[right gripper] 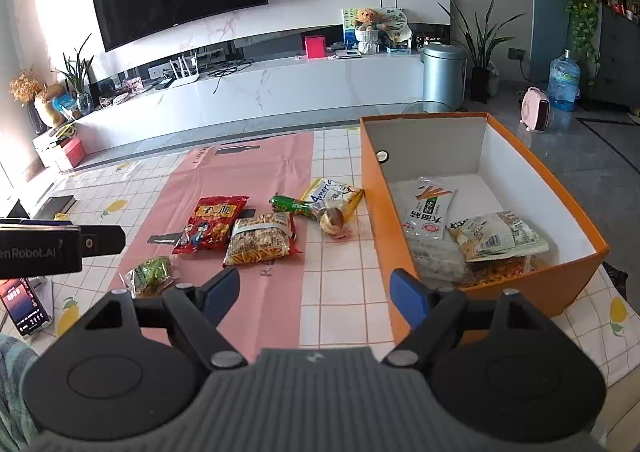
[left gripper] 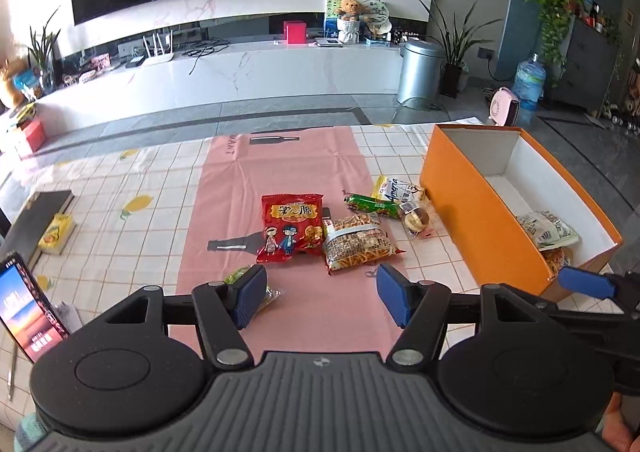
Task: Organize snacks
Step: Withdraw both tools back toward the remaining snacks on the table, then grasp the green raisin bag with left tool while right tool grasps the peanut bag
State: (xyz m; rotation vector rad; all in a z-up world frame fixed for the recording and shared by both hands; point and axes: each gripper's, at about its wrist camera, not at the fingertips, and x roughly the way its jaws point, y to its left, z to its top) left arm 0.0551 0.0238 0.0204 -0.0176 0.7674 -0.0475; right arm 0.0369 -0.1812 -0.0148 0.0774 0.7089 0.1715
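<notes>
Loose snack packets lie in a cluster on the pink strip of the checked tablecloth (left gripper: 120,187): a red crinkled bag with cartoon figures (left gripper: 291,227), a clear packet of orange-brown sticks (left gripper: 358,246) touching its right edge, a green tube-shaped wrapper (right gripper: 289,205), a yellow-and-white packet (right gripper: 334,191) and a small round brown snack in clear film (right gripper: 332,220). These last three overlap, so their edges are hard to separate. A green-filled clear packet (right gripper: 149,275) lies apart at the near side; in the left wrist view a blue pad hides most of it.

Just right of the cluster stands the open orange cardboard box with a white lining (right gripper: 372,187). It holds a long white-and-green packet (right gripper: 430,205), a pale crumpled bag (right gripper: 496,236) and more packets beneath, hard to make out behind the wall.

The left gripper (left gripper: 320,294) hangs with its jaws spread wide, empty, above the pink strip. The right gripper (right gripper: 316,294) is likewise wide and empty; one pad overlaps the box's near corner.

A phone with a lit screen (left gripper: 30,312) at the left is cut off by the frame.
</notes>
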